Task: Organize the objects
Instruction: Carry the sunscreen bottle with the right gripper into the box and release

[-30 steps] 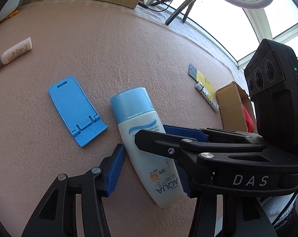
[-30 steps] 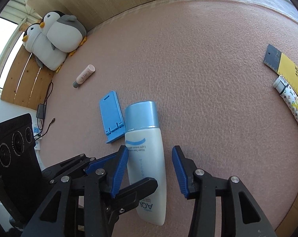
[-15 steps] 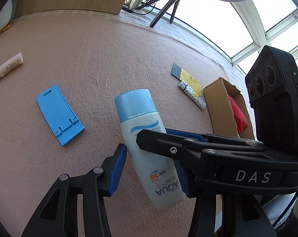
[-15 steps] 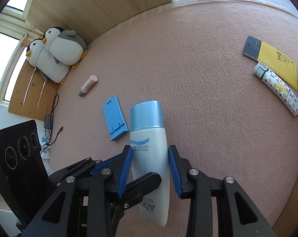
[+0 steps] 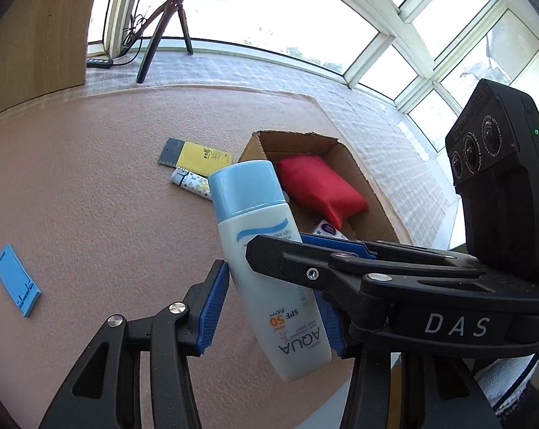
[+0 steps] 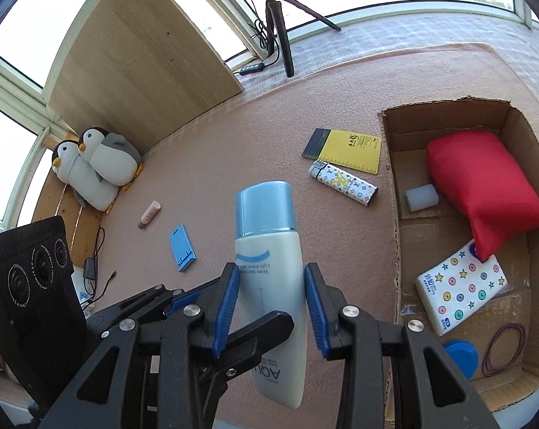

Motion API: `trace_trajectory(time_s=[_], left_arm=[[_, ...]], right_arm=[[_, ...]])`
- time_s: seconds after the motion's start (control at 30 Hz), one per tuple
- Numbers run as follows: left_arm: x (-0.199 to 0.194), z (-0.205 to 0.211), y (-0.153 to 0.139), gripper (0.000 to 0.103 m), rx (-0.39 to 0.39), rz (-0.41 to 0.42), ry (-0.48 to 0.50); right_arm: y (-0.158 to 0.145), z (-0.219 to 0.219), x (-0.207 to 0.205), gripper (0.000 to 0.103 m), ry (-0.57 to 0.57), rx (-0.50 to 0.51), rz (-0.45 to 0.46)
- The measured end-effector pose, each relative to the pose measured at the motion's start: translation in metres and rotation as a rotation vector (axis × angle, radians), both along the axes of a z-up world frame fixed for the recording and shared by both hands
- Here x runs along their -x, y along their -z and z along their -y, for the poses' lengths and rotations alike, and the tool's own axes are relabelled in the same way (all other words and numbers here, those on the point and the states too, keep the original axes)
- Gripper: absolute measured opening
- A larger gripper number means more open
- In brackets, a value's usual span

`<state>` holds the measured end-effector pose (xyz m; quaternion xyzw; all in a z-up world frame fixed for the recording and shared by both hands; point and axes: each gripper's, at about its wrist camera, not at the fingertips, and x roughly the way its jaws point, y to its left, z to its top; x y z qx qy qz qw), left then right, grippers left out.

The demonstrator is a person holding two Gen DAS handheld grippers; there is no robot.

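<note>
A white sunscreen bottle (image 5: 265, 250) with a light-blue cap is held in the air above the pink table, cap pointing away. Both grippers are shut on it: my left gripper (image 5: 269, 304) from one side and my right gripper (image 6: 271, 300) across its body; the bottle also shows in the right wrist view (image 6: 269, 261). An open cardboard box (image 6: 394, 193) lies to the right, holding a red pouch (image 6: 483, 186), a tissue pack (image 6: 462, 286), a white block (image 6: 421, 196), a blue lid and a rubber band. The box also shows in the left wrist view (image 5: 365, 186).
On the table lie a yellow notepad (image 6: 344, 150), a patterned lighter (image 6: 342, 182), a blue phone stand (image 6: 181, 246) and a small pink tube (image 6: 148, 213). Two penguin plush toys (image 6: 98, 168) sit at the far left. A tripod (image 6: 280, 32) stands by the window.
Both grippers closed on the bottle and lifted it off the table, then carried it up and to the right, bringing the cardboard box into view.
</note>
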<state>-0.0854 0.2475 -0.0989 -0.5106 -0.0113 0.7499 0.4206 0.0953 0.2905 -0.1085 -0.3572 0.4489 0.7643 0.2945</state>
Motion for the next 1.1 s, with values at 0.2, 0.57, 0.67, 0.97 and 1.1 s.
trace_trajectory(time_s=[0.2,0.57,0.67,0.97,1.1], left_arm=[[-0.025,-0.059,-0.009,0.052,-0.014,-0.007,0.102],[-0.053,-0.113,0.003,0.052,0.008,0.012,0.201],[-0.055,-0.117,0.007,0.052,0.015,0.014,0.205],[-0.051,-0.118,0.011,0.053,0.044,0.012,0.212],[-0.05,-0.111,0.009,0.054,0.047,0.012,0.203]], right_arm=[[-0.011,-0.009,-0.058,0.034,0.114,-0.023,0.003],[0.001,-0.019,-0.12,0.034,0.223,0.002,0.014],[0.004,-0.02,-0.124,0.034,0.23,0.01,0.016],[0.01,-0.023,-0.125,0.036,0.24,0.004,0.05],[0.008,-0.025,-0.124,0.046,0.25,-0.004,0.069]])
